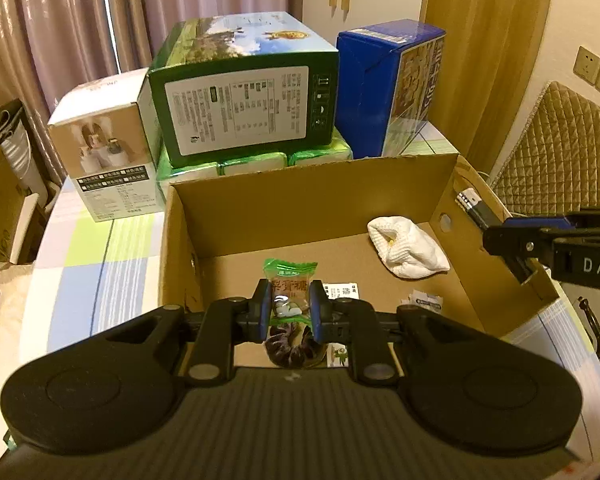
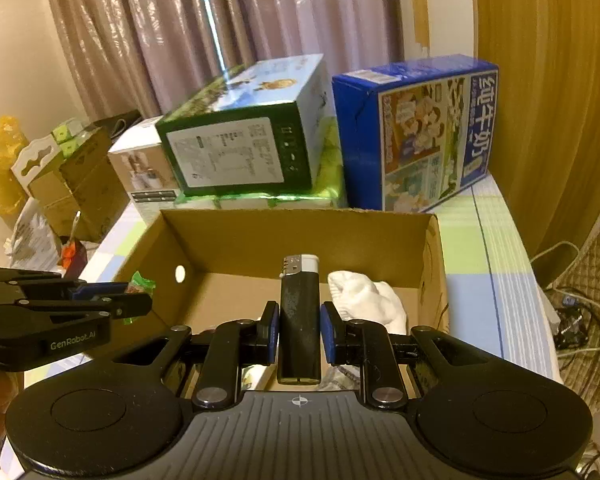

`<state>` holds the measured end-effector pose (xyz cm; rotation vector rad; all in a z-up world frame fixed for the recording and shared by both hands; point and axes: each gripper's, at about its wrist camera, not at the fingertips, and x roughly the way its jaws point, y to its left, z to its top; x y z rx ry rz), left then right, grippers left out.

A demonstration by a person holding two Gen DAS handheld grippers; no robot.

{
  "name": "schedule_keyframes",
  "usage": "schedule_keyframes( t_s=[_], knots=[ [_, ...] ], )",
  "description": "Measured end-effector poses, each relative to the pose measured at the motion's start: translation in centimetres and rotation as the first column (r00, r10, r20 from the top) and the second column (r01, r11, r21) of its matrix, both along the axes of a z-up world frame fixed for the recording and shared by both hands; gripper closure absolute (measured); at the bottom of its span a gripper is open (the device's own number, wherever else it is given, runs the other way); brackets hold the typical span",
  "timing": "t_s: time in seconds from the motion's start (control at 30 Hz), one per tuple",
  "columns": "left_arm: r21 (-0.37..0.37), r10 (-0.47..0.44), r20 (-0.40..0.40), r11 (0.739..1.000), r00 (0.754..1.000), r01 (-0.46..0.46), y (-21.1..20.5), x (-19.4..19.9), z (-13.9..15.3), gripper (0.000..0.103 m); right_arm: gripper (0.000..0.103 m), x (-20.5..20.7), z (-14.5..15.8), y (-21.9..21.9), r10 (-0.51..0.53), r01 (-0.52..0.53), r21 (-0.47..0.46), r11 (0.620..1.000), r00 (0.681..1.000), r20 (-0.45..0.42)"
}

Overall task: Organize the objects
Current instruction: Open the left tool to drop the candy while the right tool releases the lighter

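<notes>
An open cardboard box (image 1: pixel 312 196) stands on the checked tablecloth. My left gripper (image 1: pixel 290 308) hangs over the box's near left part, shut on a green candy packet (image 1: pixel 290 274). Under it on the box floor lies a dark scrunchie (image 1: pixel 292 350). My right gripper (image 2: pixel 300 328) is shut on an upright black lighter (image 2: pixel 300 320) above the box's near edge. From the left wrist view the lighter (image 1: pixel 472 204) pokes out over the box's right wall. A white cloth (image 2: pixel 364 300) lies in the far right corner. Small sachets (image 1: pixel 424 302) lie on the floor.
Behind the box stand a green carton (image 1: pixel 244 104) on tissue packs (image 1: pixel 252 162), a blue milk carton (image 1: pixel 392 84) and a white box (image 1: pixel 108 148). A quilted chair back (image 1: pixel 560 152) is at the right. Curtains hang behind. More cartons (image 2: pixel 76 184) sit at the left.
</notes>
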<state>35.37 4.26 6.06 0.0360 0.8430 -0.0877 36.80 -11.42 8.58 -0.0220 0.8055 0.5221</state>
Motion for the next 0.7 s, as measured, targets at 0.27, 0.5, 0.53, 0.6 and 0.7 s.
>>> schedule_keyframes(
  t_s=[0.27, 0.5, 0.53, 0.6, 0.7],
  knots=[
    [-0.057, 0.033, 0.029, 0.998, 0.999, -0.032, 0.8, 1.4, -0.7, 0.068, 0.084, 0.5, -1.1, -0.4, -0.003, 0.003, 0.011, 1.000, 1.000, -0.023],
    [-0.028, 0.045, 0.024, 0.999, 0.999, -0.045, 1.4, 0.7, -0.9, 0.068, 0.084, 0.8, -1.6, -0.1, -0.005, 0.006, 0.014, 1.000, 0.999, -0.034],
    [-0.027, 0.047, 0.025, 0.999, 0.999, -0.046, 1.4, 0.6, -0.9, 0.068, 0.084, 0.9, -1.6, -0.1, -0.007, 0.007, 0.018, 1.000, 0.999, -0.032],
    [-0.022, 0.042, 0.030, 0.999, 0.999, -0.041, 1.5, 0.4, -0.8, 0.068, 0.084, 1.0, -1.4, 0.1, -0.007, 0.007, 0.039, 0.999, 1.000, -0.017],
    [-0.018, 0.039, 0.041, 0.999, 0.998, -0.038, 1.5, 0.0, -0.6, 0.068, 0.077, 1.1, -1.0, -0.1, 0.017, -0.017, 0.106, 0.994, 1.000, 0.002]
  ],
)
